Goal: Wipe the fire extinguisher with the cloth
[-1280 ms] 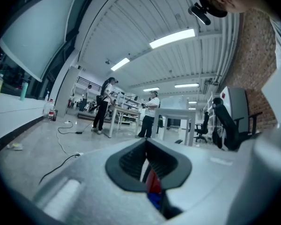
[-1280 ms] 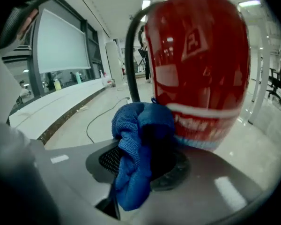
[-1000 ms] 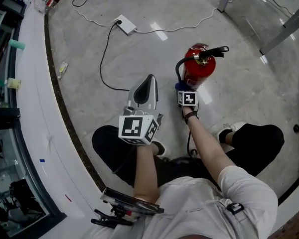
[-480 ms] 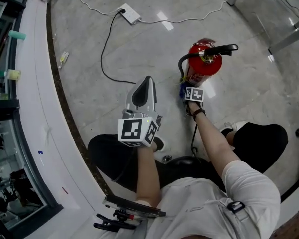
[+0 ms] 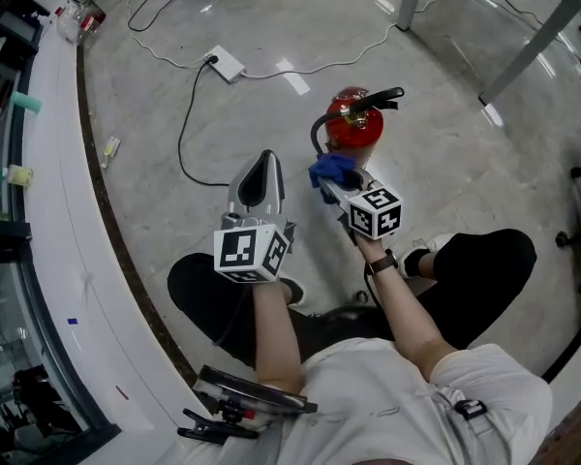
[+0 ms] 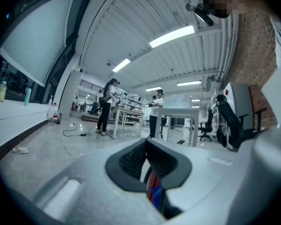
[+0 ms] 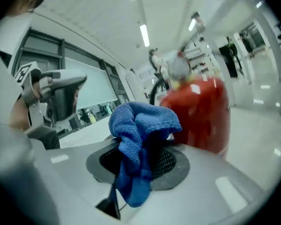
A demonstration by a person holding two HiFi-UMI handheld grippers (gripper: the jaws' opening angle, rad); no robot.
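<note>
Now: right tool (image 5: 331, 182) clamped on cloth (image 5: 333, 169) — soft, light; fire extinguisher (image 5: 354, 126) probably heavy, slick, best steadied at handle (image 5: 382, 98); left tool (image 5: 263, 165) closed, empty.

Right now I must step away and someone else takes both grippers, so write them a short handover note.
Left gripper: jaws together, empty.
Right gripper: shut on the crumpled blue microfibre cloth.
Red metal fire extinguisher stands upright on the grey floor, just past the cloth; contact unclear.
Done: cloth gripped, at the cylinder.
Left: wipe the cylinder; how much is already wiped does not show.
</note>
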